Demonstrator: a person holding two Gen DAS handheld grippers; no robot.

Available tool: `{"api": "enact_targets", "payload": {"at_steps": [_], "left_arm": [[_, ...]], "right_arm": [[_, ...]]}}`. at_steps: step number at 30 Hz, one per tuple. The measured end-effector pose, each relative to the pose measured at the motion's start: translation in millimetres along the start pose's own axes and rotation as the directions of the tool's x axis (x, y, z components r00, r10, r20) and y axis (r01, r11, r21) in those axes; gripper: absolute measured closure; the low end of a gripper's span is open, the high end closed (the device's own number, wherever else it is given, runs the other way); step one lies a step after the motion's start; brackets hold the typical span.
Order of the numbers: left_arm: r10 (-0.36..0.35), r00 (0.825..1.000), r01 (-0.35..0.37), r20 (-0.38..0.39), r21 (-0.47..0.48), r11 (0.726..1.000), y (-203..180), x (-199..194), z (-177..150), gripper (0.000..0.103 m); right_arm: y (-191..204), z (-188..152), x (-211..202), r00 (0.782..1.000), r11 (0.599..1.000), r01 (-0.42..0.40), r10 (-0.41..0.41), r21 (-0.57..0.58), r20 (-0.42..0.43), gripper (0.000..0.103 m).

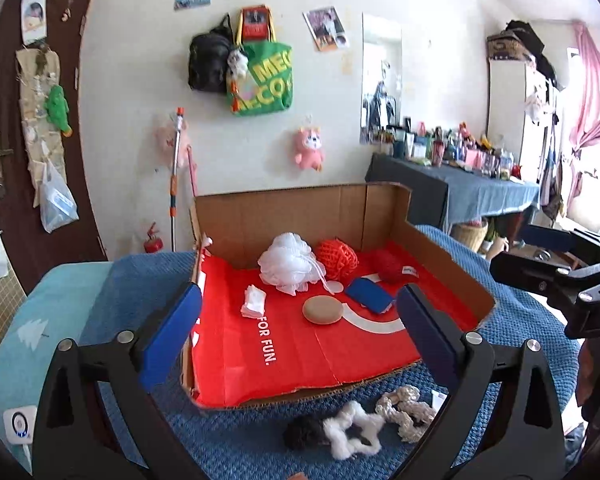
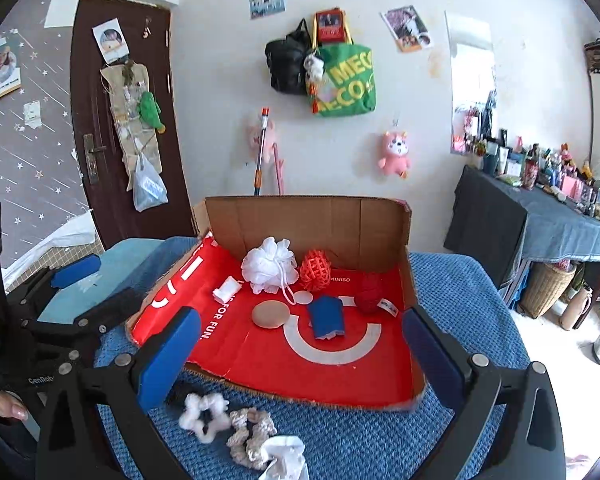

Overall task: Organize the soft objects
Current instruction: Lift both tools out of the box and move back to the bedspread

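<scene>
A shallow cardboard box (image 1: 448,258) (image 2: 404,240) with a red lining lies on a blue knitted cover. Inside are a white mesh puff (image 1: 290,262) (image 2: 269,264), an orange net ball (image 1: 337,259) (image 2: 315,270), a red yarn ball (image 1: 392,266) (image 2: 370,292), a blue sponge (image 1: 370,295) (image 2: 327,316), a tan round pad (image 1: 323,309) (image 2: 271,314) and a small white folded piece (image 1: 254,301) (image 2: 227,288). In front of the box lie a white star scrunchie (image 1: 352,432) (image 2: 204,412), a cream scrunchie (image 1: 406,404) (image 2: 250,430), a dark fuzzy item (image 1: 304,432) and a white cloth (image 2: 284,456). My left gripper (image 1: 300,340) and right gripper (image 2: 300,352) both stand open, empty, held back from the box.
The blue cover (image 1: 244,440) (image 2: 460,300) spreads around the box. A light blue cushion (image 1: 40,320) lies to the left. A dark table (image 2: 540,220) crowded with bottles stands at the right, with wicker baskets (image 2: 548,288) beneath. A brown door (image 2: 112,120) is at the left.
</scene>
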State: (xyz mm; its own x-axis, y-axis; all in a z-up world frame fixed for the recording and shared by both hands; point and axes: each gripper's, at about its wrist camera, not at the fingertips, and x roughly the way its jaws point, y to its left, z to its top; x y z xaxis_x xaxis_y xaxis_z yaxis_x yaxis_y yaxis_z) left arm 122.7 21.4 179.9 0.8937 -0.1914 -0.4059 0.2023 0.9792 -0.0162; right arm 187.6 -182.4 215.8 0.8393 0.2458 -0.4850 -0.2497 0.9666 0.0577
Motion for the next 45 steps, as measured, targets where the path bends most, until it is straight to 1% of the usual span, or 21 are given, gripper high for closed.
{"api": "enact_targets", "payload": {"at_steps": [2,7,11,14,17,22,30,34,37,45], "left_arm": [[0.003,1.0,-0.003,0.022,-0.001,1.0,-3,-12,-5,0.0],[0.023,0.998,-0.023,0.059,0.003,1.0,-11,-35,-23,0.0],[0.033,0.997,-0.033,0.068,-0.005,0.999,-16,-46,-40,0.0],[0.041,0.998,-0.04,0.057,-0.02,0.999,-17,-48,-56,0.0],[0.05,0.998,-0.049,0.036,-0.018,0.999,-19,-46,-74,0.0],[0.076,0.996,-0.075,0.038,-0.009,0.997,-24,-49,-98,0.0],[0.072,0.997,-0.072,0.01,-0.015,0.997,-26,-46,-123,0.0],[0.058,0.998,-0.058,-0.005,-0.042,0.997,-23,-44,-134,0.0],[0.06,0.998,-0.061,-0.023,-0.046,0.997,-23,-40,-140,0.0],[0.066,0.993,-0.071,-0.094,-0.05,0.996,-22,-32,-160,0.0]], "right_arm": [[3,-7,-10,0.999,1.0,0.018,-0.018,-0.007,0.03,0.0],[8,-30,-33,0.996,0.999,0.041,-0.04,-0.009,0.081,0.0],[11,-51,-40,0.994,0.998,0.062,-0.06,-0.012,0.09,0.0],[13,-70,-41,0.993,0.997,0.07,-0.069,-0.01,0.099,0.0],[14,-91,-38,0.992,0.996,0.086,-0.085,-0.003,0.092,0.0],[12,-116,-35,0.991,0.995,0.099,-0.101,0.026,0.086,0.0],[13,-150,-31,0.991,0.993,0.112,-0.115,0.038,0.073,0.0],[10,-166,-25,0.993,0.992,0.105,-0.108,0.073,0.037,0.0],[11,-175,-22,0.993,0.991,0.119,-0.121,0.064,0.019,0.0],[8,-187,-13,0.992,0.99,0.123,-0.122,0.074,-0.02,0.0]]}}
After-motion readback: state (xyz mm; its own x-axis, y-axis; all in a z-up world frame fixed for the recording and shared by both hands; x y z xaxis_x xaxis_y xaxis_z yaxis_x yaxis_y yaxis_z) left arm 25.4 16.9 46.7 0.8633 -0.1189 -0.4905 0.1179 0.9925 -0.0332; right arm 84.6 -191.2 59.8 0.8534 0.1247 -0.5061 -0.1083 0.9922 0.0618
